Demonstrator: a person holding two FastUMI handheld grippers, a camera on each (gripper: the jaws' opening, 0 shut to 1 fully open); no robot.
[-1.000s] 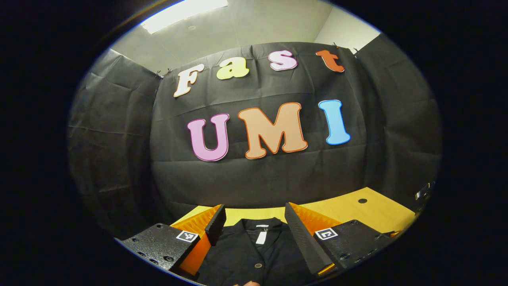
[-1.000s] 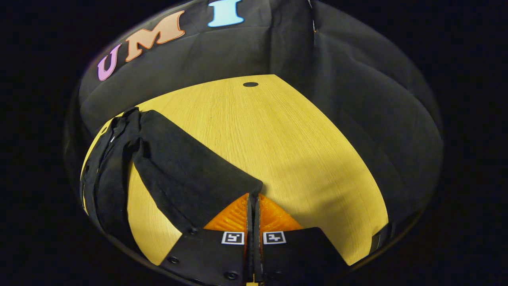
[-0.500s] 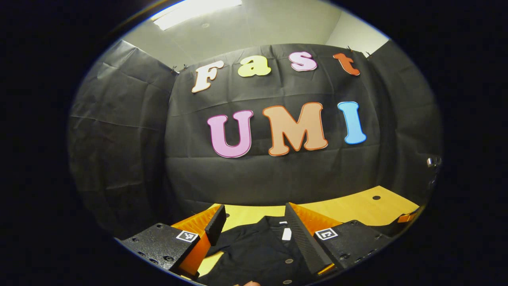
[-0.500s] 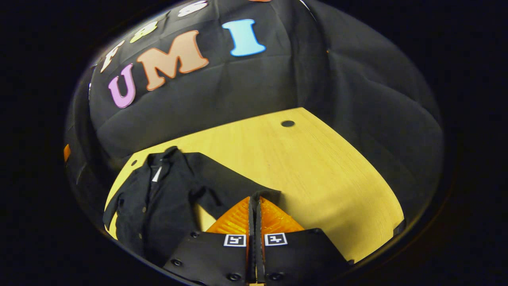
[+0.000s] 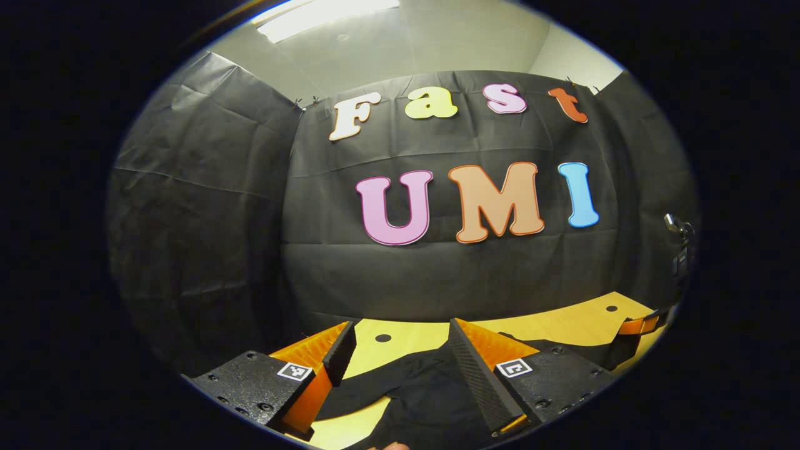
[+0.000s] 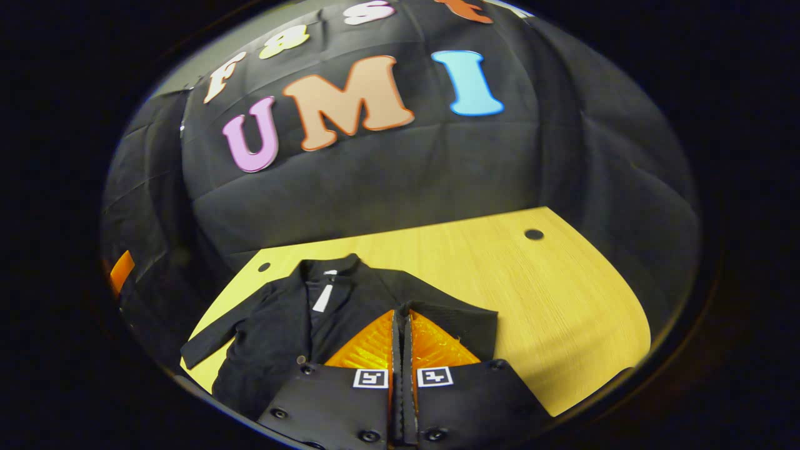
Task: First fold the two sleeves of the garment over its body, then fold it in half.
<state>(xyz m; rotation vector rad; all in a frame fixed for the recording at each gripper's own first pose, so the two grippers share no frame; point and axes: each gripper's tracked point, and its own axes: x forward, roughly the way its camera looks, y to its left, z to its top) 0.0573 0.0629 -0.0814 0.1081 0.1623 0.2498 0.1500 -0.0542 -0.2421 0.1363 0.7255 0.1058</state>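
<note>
In the right gripper view, the right tongs stand with both fingers pressed together on the cuff end of the right sleeve, which they hold doubled over toward the chest of the black garment; that first sleeve fold looks under way, not yet laid down and let go. In the left gripper view, the left tongs stand spread wide with nothing between the fingers, hovering above dark cloth of the garment. Beyond the right tongs the garment lies flat on the yellow table, collar away from the camera, and its left sleeve stretches out to the side, unfolded. So by my reckoning one sleeve is nearly over the body, the other is untouched, and the fold in half is all to come.
</note>
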